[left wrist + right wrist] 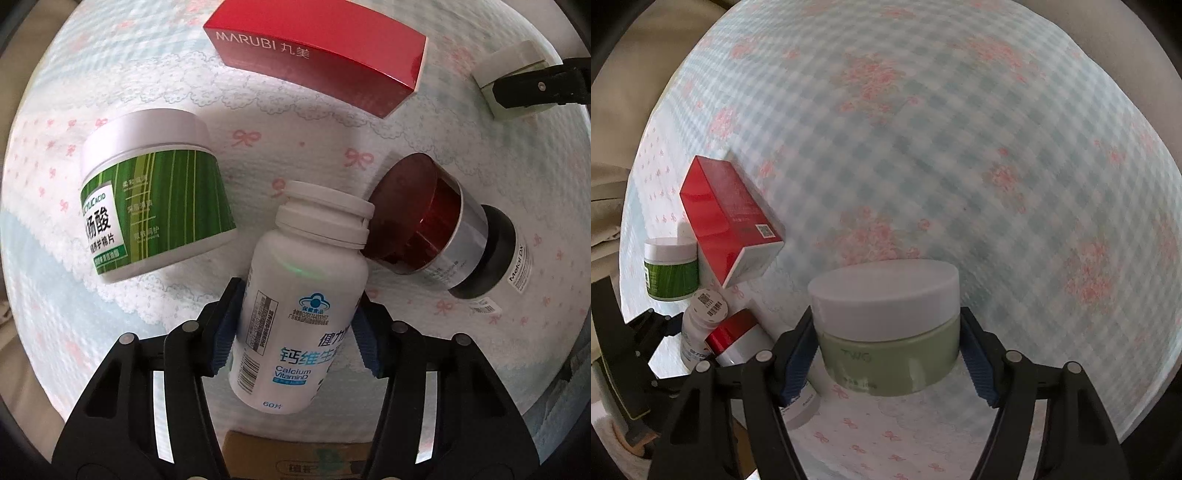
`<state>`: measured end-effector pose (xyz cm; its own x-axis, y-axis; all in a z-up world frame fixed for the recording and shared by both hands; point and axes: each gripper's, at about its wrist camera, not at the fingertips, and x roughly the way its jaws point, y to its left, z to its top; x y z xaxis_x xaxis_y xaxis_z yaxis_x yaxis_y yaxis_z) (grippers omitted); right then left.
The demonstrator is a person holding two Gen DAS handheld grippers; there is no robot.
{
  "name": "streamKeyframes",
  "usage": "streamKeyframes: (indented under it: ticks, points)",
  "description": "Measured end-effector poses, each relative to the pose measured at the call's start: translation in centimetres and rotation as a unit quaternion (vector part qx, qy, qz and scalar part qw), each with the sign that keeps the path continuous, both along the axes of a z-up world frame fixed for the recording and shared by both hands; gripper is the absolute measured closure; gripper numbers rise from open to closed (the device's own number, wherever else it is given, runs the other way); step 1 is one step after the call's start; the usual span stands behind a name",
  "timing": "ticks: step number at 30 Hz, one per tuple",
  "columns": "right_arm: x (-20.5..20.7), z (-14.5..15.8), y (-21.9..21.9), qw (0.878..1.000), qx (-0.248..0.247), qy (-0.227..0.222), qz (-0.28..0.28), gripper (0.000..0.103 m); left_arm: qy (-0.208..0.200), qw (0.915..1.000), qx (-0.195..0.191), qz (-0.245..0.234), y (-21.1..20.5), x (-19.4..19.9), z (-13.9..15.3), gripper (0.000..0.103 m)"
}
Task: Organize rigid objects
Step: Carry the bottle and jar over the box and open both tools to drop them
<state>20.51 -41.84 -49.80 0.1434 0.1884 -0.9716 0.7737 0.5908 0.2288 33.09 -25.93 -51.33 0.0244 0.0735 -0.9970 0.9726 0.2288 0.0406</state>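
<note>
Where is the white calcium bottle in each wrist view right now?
Left wrist: the calcium bottle fills centre-bottom, clamped in the left tool.
Right wrist: lower left, its barcoded base facing the camera, beside the red-lidded jar.
Shared landmark: the red box, top centre in the left view, left in the right view.

The bottom of the white pill bottle (295, 306) sits between the blue pads (225, 332), so its sides there are hidden. Its cap covers part of the red jar (421, 221). The red box (317, 55) runs off the top edge. The right gripper's finger (535, 86) covers much of the pale green jar (517, 55) far off.

In the right view the checked cloth (960, 147) is blurry. The small words on the pale green jar (890, 354) are too faint to read. The white bottle (701, 321) is partly behind the red-lidded jar (735, 339).
</note>
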Motion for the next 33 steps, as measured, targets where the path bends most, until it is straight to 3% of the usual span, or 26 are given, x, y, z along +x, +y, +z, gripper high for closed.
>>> streamKeyframes:
  ticks: [7,12,19,22,25,31,33]
  points:
    - [-0.7,1.9,0.1,0.999,-0.022,-0.016,0.031,0.036,-0.014,0.9993,-0.012,0.034,0.9,0.5,2.4,0.051]
    - [-1.3,3.6,0.5,0.998,-0.02,-0.035,0.042,0.037,-0.03,0.9963,-0.031,0.075,2.1,0.4,5.9,0.051]
    - [-4.2,7.2,1.5,0.995,-0.024,-0.074,0.064,0.037,-0.044,0.9821,-0.083,0.163,4.5,-0.9,12.3,0.051]
    - [-4.6,9.9,2.2,0.992,-0.035,-0.09,0.079,0.037,-0.049,0.9686,-0.114,0.215,5.1,-3.2,15.6,0.051]
    - [-4.8,13.1,3.1,0.988,-0.044,-0.112,0.097,0.037,-0.054,0.9491,-0.15,0.271,7.8,-4.0,18.8,0.051]
    - [-5.1,21.1,5.5,0.971,-0.069,-0.158,0.164,0.037,-0.072,0.8954,-0.218,0.381,13.4,-6.9,25.8,0.051]
    - [-4.8,23.1,6.6,0.965,-0.074,-0.171,0.187,0.037,-0.081,0.8813,-0.228,0.406,15.3,-7.7,27.2,0.051]
